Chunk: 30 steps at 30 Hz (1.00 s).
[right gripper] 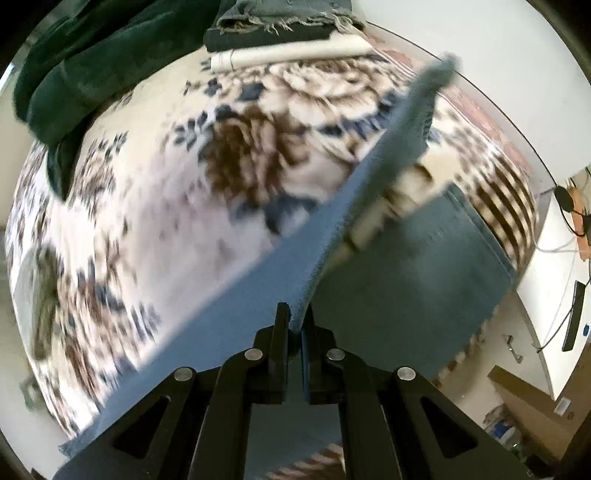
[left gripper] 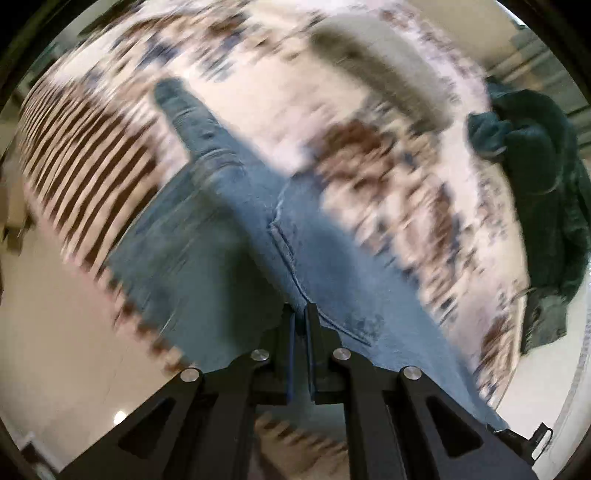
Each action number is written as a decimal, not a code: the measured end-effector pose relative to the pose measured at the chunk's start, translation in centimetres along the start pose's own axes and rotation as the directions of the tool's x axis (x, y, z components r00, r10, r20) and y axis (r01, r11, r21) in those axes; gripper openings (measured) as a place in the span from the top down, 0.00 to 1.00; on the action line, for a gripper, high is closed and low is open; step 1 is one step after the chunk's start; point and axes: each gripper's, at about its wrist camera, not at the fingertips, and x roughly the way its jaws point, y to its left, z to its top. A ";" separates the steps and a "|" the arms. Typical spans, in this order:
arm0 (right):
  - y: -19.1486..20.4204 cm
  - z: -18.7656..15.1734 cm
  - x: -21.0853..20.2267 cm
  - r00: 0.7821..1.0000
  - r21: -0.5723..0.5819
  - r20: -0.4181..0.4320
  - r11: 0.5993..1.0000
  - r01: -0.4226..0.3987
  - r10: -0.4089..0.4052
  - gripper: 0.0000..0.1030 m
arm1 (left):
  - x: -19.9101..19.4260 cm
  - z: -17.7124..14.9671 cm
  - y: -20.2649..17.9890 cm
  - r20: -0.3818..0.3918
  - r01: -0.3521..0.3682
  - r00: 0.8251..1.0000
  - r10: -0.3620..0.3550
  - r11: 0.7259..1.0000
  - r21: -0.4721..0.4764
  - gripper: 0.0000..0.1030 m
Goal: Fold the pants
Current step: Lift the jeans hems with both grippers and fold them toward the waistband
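Observation:
Blue jeans hang over a patterned rug, blurred by motion. My left gripper is shut on the jeans near the fly seam and waistband. One leg stretches away up-left in the left wrist view. My right gripper is shut on another part of the jeans; the fabric rises from it as a taut folded edge toward the upper right. More denim lies spread on the rug below to the right.
The white, brown and blue patterned rug covers the floor. A dark green garment lies at its edge. A stack of folded clothes sits at the far end. Bare pale floor lies beside the rug.

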 end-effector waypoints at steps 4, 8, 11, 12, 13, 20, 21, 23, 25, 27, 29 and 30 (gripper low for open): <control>-3.3 -4.0 1.5 0.998 -0.061 -0.034 0.997 0.045 -0.047 0.95 | 4.1 -3.2 4.3 -0.089 -0.046 0.995 0.039 0.995 -0.083 0.97; -6.0 -6.7 5.3 0.989 -0.082 -0.120 0.994 0.074 -0.084 0.95 | 8.7 -4.5 6.8 -0.139 -0.060 0.990 0.038 0.986 -0.156 0.97; -8.1 -7.6 8.1 0.975 -0.066 -0.210 0.996 0.053 -0.066 0.92 | 9.2 -5.0 7.4 -0.147 -0.063 0.989 0.034 0.978 -0.197 0.95; -9.0 -7.6 8.4 0.971 -0.034 -0.237 0.999 0.035 -0.042 0.87 | 8.9 -5.1 7.2 -0.147 -0.076 0.988 0.049 0.980 -0.183 0.95; -10.4 -7.5 8.4 0.967 0.015 -0.256 1.000 0.022 -0.017 0.79 | 8.5 -5.2 6.8 -0.146 -0.087 0.987 0.063 0.982 -0.166 0.95; -19.7 -5.0 4.6 0.988 0.317 -0.082 0.943 -0.098 0.130 0.48 | 4.5 -7.2 0.3 -0.034 -0.125 0.991 0.127 0.990 0.067 0.62; -20.7 -4.5 4.6 0.989 0.351 -0.067 0.931 -0.102 0.134 0.48 | 4.7 -7.3 -0.8 -0.018 -0.126 0.992 0.129 0.987 0.104 0.42; -23.4 -3.3 4.5 0.990 0.452 -0.016 0.884 -0.120 0.143 0.48 | 5.4 -7.5 -3.0 0.010 -0.135 0.991 0.135 0.975 0.179 0.33; -25.2 -2.4 5.3 0.987 0.515 0.021 0.844 -0.148 0.160 0.48 | 6.5 -7.3 -4.8 0.021 -0.121 0.993 0.120 0.967 0.226 0.33; -26.7 -1.0 6.2 0.985 0.560 0.042 0.813 -0.163 0.168 0.49 | 8.4 -7.0 -7.1 0.023 -0.103 0.995 0.101 0.956 0.274 0.33; -26.5 -0.4 6.4 0.987 0.574 0.079 0.803 -0.159 0.139 0.84 | 10.1 -7.0 -9.1 0.009 -0.088 0.996 0.090 0.948 0.307 0.33; -25.9 0.1 5.8 0.992 0.539 0.085 0.834 -0.121 0.088 0.95 | 10.8 -6.9 -9.8 0.002 -0.088 0.996 0.092 0.944 0.319 0.33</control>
